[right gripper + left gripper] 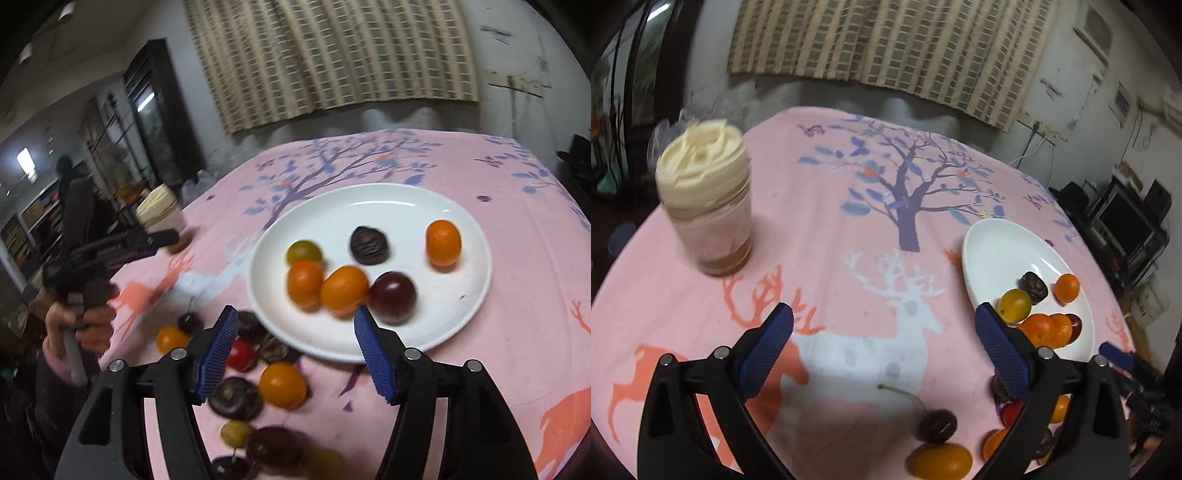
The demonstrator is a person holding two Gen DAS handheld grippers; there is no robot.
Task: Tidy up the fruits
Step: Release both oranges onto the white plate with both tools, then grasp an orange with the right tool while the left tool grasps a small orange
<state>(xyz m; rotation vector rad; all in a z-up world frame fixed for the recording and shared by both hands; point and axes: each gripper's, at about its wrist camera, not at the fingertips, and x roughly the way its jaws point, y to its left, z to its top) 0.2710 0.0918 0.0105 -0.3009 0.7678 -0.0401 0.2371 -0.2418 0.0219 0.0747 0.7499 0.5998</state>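
Observation:
A white plate (pixel 458 299) on the pink tablecloth holds several small fruits: orange kumquats (pixel 343 290), a dark red grape (pixel 393 295), a wrinkled dark date (pixel 369 245) and a yellow-green tomato (pixel 303 251). My right gripper (pixel 295 325) is open and empty over the plate's near rim. More loose fruits (pixel 282 384) lie on the cloth below it. In the left wrist view the plate (pixel 993 254) is at the right. My left gripper (pixel 882 321) is open and empty above the cloth; a dark cherry (pixel 936 424) and a yellow tomato (pixel 942 459) lie near it.
A jar with a cream lid (pixel 709 199) stands at the table's left. The left gripper and the hand holding it (pixel 88 295) show at the left of the right wrist view. Shelves and furniture surround the round table.

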